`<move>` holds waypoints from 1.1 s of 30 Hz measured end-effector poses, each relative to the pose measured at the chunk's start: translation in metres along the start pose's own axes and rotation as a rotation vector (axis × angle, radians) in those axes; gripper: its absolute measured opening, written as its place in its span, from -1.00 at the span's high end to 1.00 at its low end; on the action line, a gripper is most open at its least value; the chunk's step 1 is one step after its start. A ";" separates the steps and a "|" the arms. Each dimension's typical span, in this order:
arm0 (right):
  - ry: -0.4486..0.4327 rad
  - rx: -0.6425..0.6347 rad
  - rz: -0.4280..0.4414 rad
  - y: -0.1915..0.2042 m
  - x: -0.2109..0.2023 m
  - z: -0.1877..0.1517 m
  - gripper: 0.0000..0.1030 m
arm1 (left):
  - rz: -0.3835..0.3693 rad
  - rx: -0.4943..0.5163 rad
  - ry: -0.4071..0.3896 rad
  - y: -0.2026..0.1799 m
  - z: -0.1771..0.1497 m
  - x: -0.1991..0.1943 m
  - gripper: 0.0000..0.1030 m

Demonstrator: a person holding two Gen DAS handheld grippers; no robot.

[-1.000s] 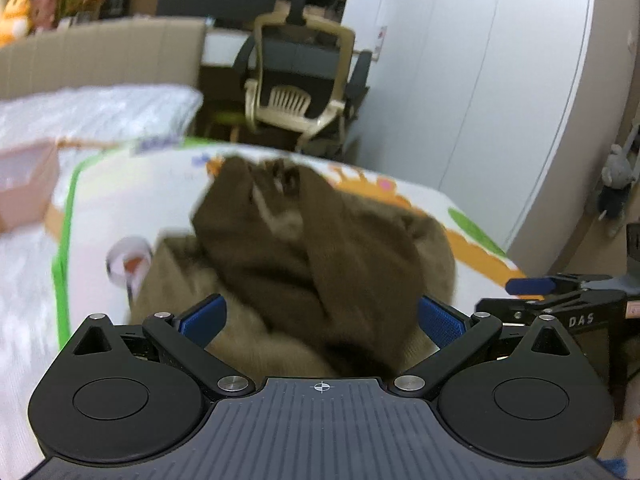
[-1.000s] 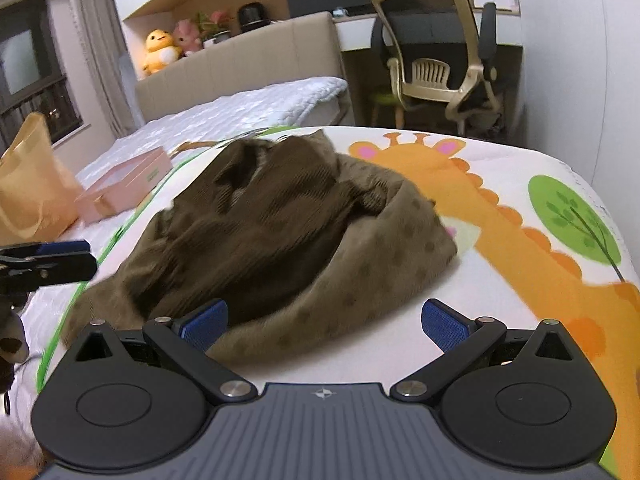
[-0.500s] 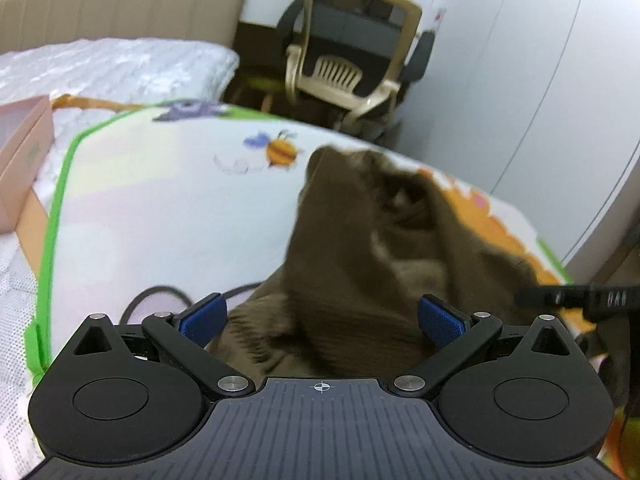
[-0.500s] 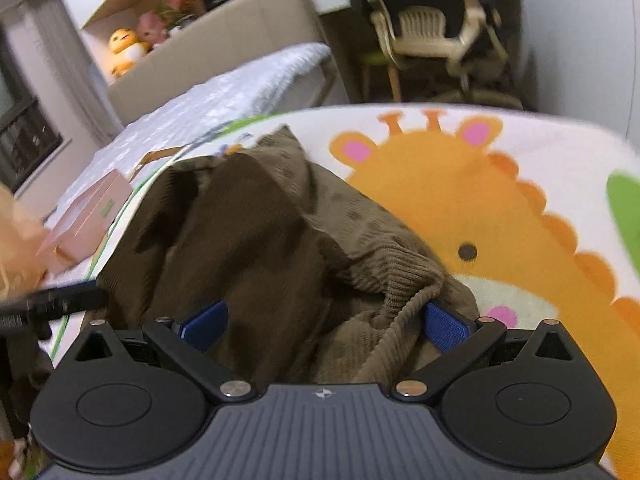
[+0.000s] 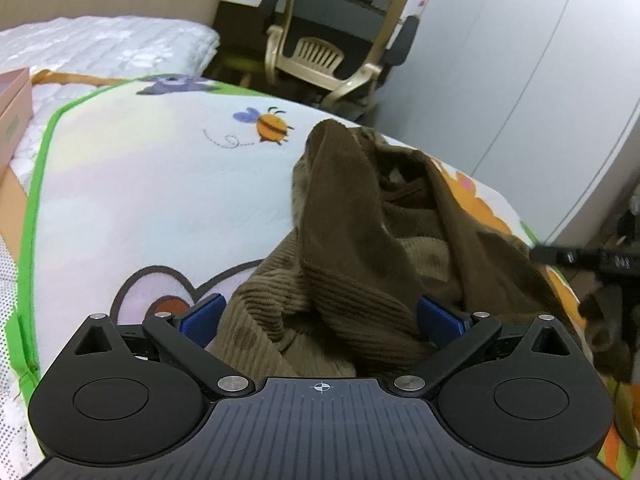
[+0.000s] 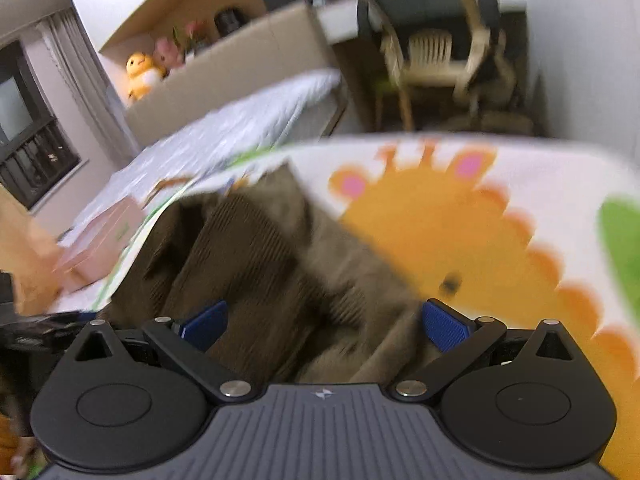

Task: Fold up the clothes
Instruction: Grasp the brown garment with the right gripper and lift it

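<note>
Brown corduroy garment point(image 5: 360, 248) lay crumpled in a heap on the cartoon-printed blanket point(image 5: 160, 184) of the bed, not flat and not folded, with one ridge of cloth peaked up toward 12 o'clock in the left wrist view. Ran roughly from 6 to 12 o'clock in that view, long axis along the left claw point(image 5: 319, 318) fingers' line of sight, bulk leaning off toward 1 o'clock. Left claw stood wide, blue pads well apart, with bunched fabric lying between them at the near edge; no pinch on it visible. Right claw point(image 6: 323, 322) likewise spread wide, with the garment point(image 6: 256, 264) filling the space between its pads and stretching away toward 11 o'clock; much motion blur there, so contact with the cloth impossible to settle. Seen in the left view at 3 o'clock, the right claw's dark finger sat at the heap's far side, so both claws bracketed the near hem, left and right, about equally close. Judged as a stage of gathering or re-gripping the near edge before spreading it; equally fitting a release just after a pull. Needed next, on that reading: a matched hold on two points of the near edge, apart across the short axis. Pink box point(image 5: 14, 112) rested at 9 o'clock, well apart; office chair point(image 5: 336, 40) beyond the bed.
</note>
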State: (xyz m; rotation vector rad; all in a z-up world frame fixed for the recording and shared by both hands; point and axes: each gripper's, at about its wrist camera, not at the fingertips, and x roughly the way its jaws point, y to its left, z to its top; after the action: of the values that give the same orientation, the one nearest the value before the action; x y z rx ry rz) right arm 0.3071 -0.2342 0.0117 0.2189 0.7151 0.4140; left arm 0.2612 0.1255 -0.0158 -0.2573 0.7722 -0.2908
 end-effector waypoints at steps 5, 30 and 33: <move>0.067 -0.016 -0.002 -0.001 0.020 -0.012 -0.40 | 0.029 0.009 0.000 -0.012 -0.006 0.004 -0.72; 0.053 -0.581 0.122 0.089 -0.166 -0.154 -0.44 | -0.066 0.089 -0.074 -0.114 -0.062 -0.104 -0.79; 0.085 -0.670 0.202 0.113 -0.161 -0.170 -0.50 | -0.061 0.065 -0.067 -0.116 -0.061 -0.100 -0.81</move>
State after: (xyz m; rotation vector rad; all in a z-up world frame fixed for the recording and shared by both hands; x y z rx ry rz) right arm 0.0500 -0.1943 0.0190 -0.3637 0.6036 0.8346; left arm 0.1309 0.0455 0.0452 -0.2286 0.6880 -0.3630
